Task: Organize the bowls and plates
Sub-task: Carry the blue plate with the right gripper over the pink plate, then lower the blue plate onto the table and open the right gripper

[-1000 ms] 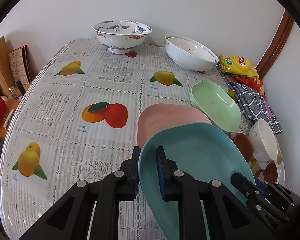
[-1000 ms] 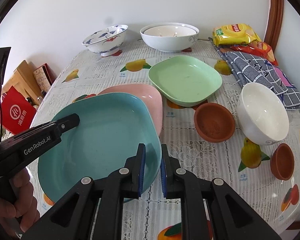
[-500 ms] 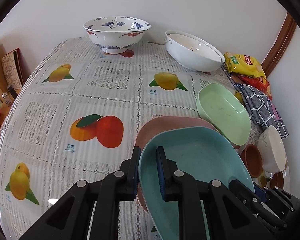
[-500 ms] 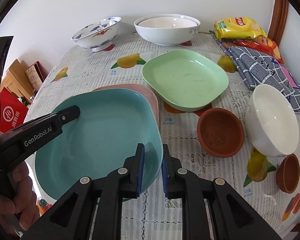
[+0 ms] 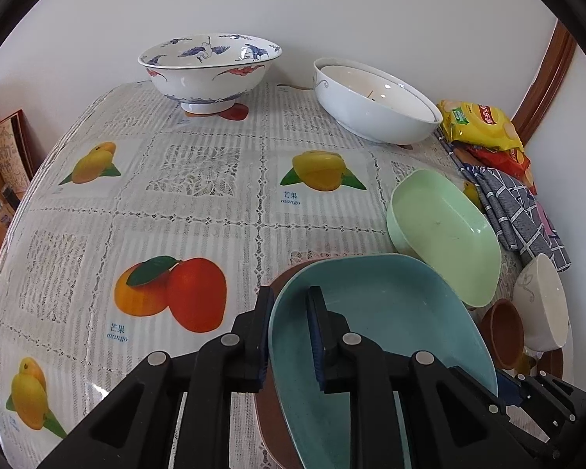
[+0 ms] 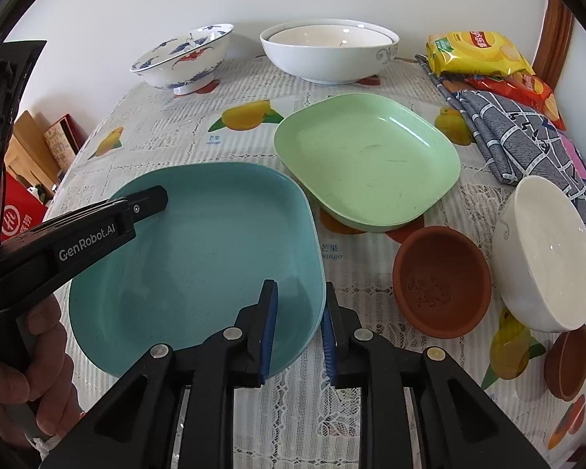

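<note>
A teal plate (image 6: pixel 199 258) lies on top of the pink plate (image 5: pixel 289 273), which shows only as a dark rim under it in the left wrist view. My left gripper (image 5: pixel 289 336) straddles the teal plate's (image 5: pixel 383 332) left rim with its jaws slightly apart. My right gripper (image 6: pixel 297 332) straddles its near right rim, jaws parted, the blue pads off the rim. A green plate (image 6: pixel 367 160) sits behind to the right, also in the left wrist view (image 5: pixel 445 234).
A blue-patterned bowl (image 5: pixel 209 70) and stacked white bowls (image 5: pixel 375 105) stand at the back. A white bowl (image 6: pixel 543 254), a brown bowl (image 6: pixel 441 281) and a smaller brown bowl (image 6: pixel 568 359) stand at the right. Snack bags (image 6: pixel 476 54) and a checked cloth (image 6: pixel 527 140) lie far right.
Both grippers carried the teal plate forward and set it down over the pink plate, which is now almost hidden. Both jaws have opened from their grip on the rim.
</note>
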Motion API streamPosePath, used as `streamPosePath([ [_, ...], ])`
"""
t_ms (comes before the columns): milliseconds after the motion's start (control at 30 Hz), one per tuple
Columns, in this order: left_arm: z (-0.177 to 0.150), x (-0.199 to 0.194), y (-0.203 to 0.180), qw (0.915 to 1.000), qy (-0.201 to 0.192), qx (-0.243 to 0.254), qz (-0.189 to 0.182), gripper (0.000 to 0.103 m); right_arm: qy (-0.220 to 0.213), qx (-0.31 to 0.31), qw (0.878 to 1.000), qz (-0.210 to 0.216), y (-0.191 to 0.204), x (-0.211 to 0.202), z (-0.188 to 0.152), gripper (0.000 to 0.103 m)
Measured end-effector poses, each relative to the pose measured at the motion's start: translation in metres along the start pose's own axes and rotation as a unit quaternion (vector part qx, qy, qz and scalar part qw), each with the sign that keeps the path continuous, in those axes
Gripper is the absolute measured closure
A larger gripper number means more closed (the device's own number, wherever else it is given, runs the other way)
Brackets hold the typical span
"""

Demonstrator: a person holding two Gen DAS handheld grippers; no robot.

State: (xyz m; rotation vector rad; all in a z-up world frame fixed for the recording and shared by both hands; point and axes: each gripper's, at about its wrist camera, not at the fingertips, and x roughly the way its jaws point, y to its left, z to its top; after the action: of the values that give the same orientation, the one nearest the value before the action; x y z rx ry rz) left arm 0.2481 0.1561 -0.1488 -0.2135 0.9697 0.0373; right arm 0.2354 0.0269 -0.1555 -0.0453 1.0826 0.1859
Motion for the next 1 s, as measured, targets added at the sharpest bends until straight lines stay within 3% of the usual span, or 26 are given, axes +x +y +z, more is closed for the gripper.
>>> streamPosePath([
  [167,0.001,0.0,-0.004,0.9996,0.005,0.026,0.006,0.085,-0.001,-0.008,1.0,-0.004,0.002,0.002,0.002,0.079],
  [300,0.0,-0.005,-0.003,0.9995,0.008,0.028,0.014,0.085,0.005,-0.011,1.0,0.005,0.003,0.002,0.001,0.07],
  [467,-0.006,-0.014,0.001,0.999,0.006,0.027,0.035,0.077,-0.001,-0.017,1.0,0.0,0.006,-0.005,-0.004,0.063],
  [833,-0.016,-0.05,-0.005,0.999,-0.012,0.02,0.038,0.077,-0.023,-0.024,0.999,0.006,0.011,-0.036,-0.018,0.062],
  [1000,-0.017,-0.071,-0.019,0.9987,-0.029,0.024,0.033,0.077,-0.045,-0.023,0.999,-0.001,0.002,-0.061,-0.021,0.055],
])
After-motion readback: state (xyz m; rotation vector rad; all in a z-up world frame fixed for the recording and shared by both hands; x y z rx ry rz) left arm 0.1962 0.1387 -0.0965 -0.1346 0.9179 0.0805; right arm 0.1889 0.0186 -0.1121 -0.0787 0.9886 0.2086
